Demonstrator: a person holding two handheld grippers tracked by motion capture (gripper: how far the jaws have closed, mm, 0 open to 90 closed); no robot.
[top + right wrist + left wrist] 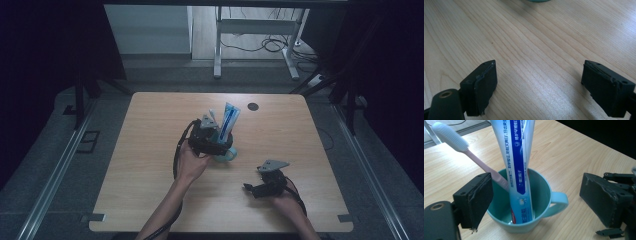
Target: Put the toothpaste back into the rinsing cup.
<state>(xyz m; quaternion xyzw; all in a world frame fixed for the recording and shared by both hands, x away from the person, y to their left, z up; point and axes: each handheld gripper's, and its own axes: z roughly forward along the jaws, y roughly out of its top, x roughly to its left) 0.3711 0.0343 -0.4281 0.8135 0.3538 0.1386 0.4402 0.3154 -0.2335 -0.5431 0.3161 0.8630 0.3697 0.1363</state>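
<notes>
Overhead, high view: left tool [216, 136] at a teal mug [227, 152] near the middle of the pale wooden counter [150, 165], toothpaste tube [228, 122] and toothbrush [212, 114] standing up out of the mug, leaning. Right tool [252, 189] low over the counter toward the near right, well apart from the mug, nothing between its jaws.

Next, left gripper view: jaws spread wide on either side of the mug [544, 202], pads clear of rim and wall, gripping nothing. Blue-and-white tube [517, 167] upright inside, base in the mug's bottom; pink toothbrush [471, 155] tilted against the rim, white bristled head up and to the left. Handle of the mug pointing right.

Lastly, right gripper view: jaws equally wide apart, bare wood grain [534, 57] between them, a sliver of teal mug [539, 0] at the top edge.
</notes>
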